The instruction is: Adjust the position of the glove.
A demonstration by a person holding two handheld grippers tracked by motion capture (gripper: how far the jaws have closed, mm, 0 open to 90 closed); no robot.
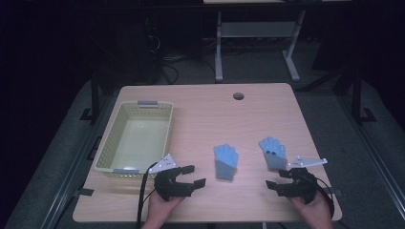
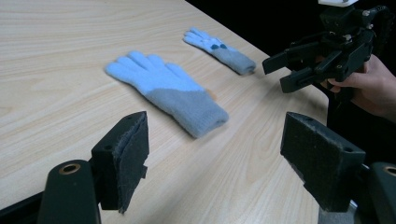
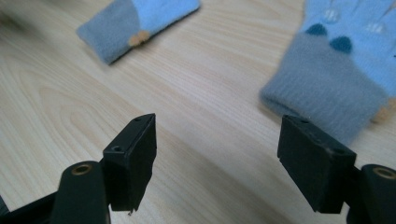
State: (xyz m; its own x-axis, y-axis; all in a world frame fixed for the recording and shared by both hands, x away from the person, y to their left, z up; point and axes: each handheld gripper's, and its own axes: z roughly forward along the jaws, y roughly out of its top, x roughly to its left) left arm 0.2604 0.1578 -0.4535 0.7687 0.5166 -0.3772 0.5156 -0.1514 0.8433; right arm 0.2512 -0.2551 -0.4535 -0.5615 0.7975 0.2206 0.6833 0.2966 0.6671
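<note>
Two light-blue gloves with grey cuffs lie flat on the wooden table. The left glove (image 1: 225, 161) (image 2: 163, 88) (image 3: 135, 21) is near the middle. The right glove (image 1: 272, 151) (image 2: 217, 49) (image 3: 336, 60) has dark dots on it. My left gripper (image 1: 196, 174) (image 2: 219, 158) is open near the front edge, to the left of the left glove, with nothing between its pads. My right gripper (image 1: 275, 178) (image 3: 219, 158) is open just in front of the right glove's cuff, holding nothing. In the left gripper view the right gripper (image 2: 299, 70) appears farther off, its jaws apart.
A pale yellow-green plastic basket (image 1: 108, 148) with nothing inside stands at the table's left side. A round cable hole (image 1: 238, 96) sits near the back edge. Beyond the table are the white legs of another desk (image 1: 218, 52).
</note>
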